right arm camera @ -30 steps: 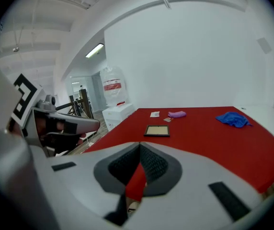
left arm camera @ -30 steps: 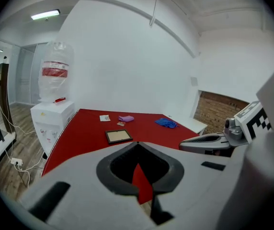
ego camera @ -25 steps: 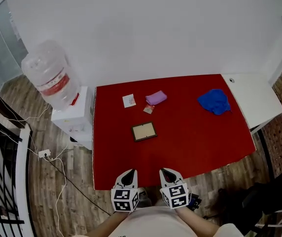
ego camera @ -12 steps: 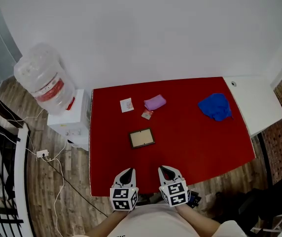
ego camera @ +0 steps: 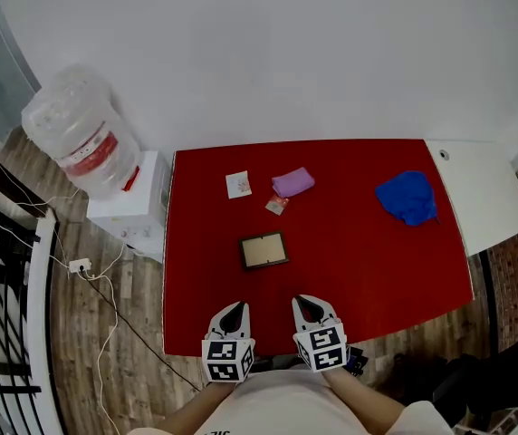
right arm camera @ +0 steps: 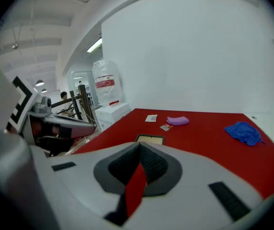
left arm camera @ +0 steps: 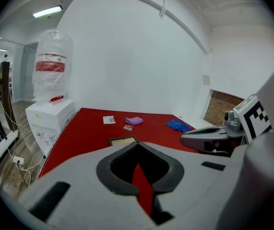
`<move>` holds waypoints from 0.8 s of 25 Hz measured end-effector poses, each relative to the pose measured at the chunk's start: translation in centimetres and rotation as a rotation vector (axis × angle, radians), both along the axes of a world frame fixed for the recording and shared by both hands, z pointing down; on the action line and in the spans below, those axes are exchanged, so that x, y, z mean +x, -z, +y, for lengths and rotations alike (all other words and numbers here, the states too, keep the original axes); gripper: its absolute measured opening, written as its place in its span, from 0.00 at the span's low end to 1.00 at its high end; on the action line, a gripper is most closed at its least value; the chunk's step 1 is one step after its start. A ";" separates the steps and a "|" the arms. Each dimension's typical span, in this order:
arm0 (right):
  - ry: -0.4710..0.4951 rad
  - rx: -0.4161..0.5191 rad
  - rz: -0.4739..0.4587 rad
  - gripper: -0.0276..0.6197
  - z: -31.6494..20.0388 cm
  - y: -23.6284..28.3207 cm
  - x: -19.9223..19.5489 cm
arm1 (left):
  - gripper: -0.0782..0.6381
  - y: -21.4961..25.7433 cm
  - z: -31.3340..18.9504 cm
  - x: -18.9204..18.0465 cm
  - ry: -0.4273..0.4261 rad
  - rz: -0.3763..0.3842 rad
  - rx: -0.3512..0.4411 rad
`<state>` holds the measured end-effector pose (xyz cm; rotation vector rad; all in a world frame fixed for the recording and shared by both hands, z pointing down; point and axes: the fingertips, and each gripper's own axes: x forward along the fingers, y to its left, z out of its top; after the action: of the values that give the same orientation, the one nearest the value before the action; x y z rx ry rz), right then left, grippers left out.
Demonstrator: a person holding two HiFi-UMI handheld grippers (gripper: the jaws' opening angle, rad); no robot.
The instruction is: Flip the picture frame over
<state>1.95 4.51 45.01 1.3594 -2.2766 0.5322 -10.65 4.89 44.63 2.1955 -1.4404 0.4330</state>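
Observation:
The picture frame is small, dark-edged with a tan panel, and lies flat on the red table, left of centre. It also shows in the left gripper view and the right gripper view. My left gripper and right gripper hover side by side at the table's near edge, well short of the frame. Both are shut with nothing held. Their jaws fill the lower half of each gripper view.
Behind the frame lie a white card, a small packet and a purple cloth. A blue cloth sits at the far right. A water dispenser stands left of the table and a white counter to its right.
The head view has shifted a little, so the table sits slightly differently in the picture. Both grippers stay at the near edge and the frame has not moved.

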 end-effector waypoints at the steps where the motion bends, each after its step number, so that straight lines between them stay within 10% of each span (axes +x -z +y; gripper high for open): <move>1: 0.001 -0.002 0.001 0.05 -0.3 -0.1 -0.1 | 0.11 -0.2 -0.2 -0.1 0.004 0.000 -0.005; 20: 0.010 -0.049 0.034 0.05 -9.7 -7.2 -4.1 | 0.11 -8.6 -10.8 -1.5 0.030 -0.046 -0.022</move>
<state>-2.11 -5.22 52.19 1.3224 -2.2273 0.5541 -12.13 -5.93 53.27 2.1570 -1.4837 0.4899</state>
